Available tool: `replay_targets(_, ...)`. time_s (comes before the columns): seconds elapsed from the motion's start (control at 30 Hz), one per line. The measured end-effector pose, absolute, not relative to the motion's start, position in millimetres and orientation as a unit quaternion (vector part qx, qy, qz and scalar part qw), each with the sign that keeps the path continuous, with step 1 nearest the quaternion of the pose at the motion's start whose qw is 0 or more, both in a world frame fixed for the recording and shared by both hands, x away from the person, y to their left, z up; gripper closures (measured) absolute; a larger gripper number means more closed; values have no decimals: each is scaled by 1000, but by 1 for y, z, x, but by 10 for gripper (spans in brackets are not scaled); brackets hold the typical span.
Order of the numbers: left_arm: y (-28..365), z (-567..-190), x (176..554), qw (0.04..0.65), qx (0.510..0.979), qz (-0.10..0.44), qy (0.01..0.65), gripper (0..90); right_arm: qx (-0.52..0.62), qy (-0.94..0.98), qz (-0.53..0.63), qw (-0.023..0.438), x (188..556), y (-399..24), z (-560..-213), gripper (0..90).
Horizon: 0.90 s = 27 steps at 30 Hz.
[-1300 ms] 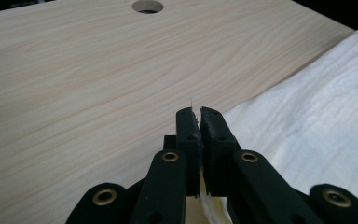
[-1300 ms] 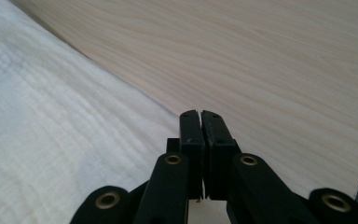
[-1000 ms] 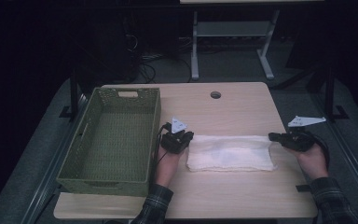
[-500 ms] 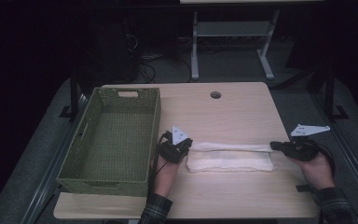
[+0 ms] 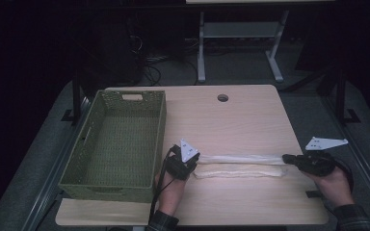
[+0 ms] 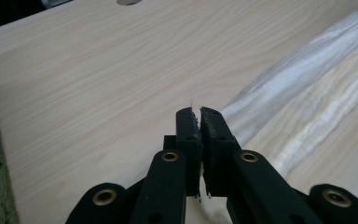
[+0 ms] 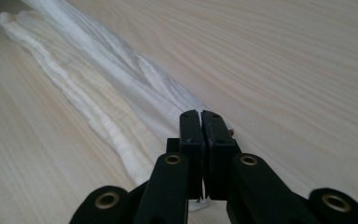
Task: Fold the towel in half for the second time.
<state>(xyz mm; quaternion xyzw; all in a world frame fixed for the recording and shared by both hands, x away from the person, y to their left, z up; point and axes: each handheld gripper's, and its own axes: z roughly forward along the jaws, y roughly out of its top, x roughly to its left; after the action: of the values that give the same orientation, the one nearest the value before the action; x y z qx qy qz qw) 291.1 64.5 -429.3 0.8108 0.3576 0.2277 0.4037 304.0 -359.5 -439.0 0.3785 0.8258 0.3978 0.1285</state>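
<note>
A person is standing at the near edge of a light wooden table (image 5: 231, 120), holding a gripper in each hand, and a white cloth (image 5: 241, 164) is lying stretched between them as a long, narrow band, bunched lengthwise into folds. From the middle of the table the cloth is sitting toward six o'clock, running from about seven o'clock to four o'clock. The left gripper (image 5: 192, 161) is pinching the cloth's left end: in the left gripper view its two black jaws are pressed together with a sliver of white fabric showing between the pads (image 6: 199, 122), and the cloth (image 6: 303, 88) is trailing away toward two o'clock. The right gripper (image 5: 289, 159) is doing the same at the far end; in the right gripper view the jaws are pressed together on the cloth's corner (image 7: 200, 123), and the cloth (image 7: 98, 79) is running off toward eleven o'clock across the wood. A green woven basket (image 5: 160, 130) is sitting at nine o'clock on the table, just beside the left gripper, apart from the cloth. A round cable hole (image 5: 222, 98) is showing in the tabletop at twelve o'clock, well apart from the cloth.
</note>
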Motion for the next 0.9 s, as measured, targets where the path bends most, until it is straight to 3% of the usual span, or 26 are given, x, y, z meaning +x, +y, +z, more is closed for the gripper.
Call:
replay_targets(0.5,65,-441,276,382,827,201,361,854,375,837,383,107,290,-358,-447,868)
replay_targets(0.63,67,-437,273,392,823,192,364,802,372,833,395,109,285,-360,-443,769)
replay_targets(0.9,58,-422,273,418,826,163,342,784,369,832,403,99,284,-357,-439,869)
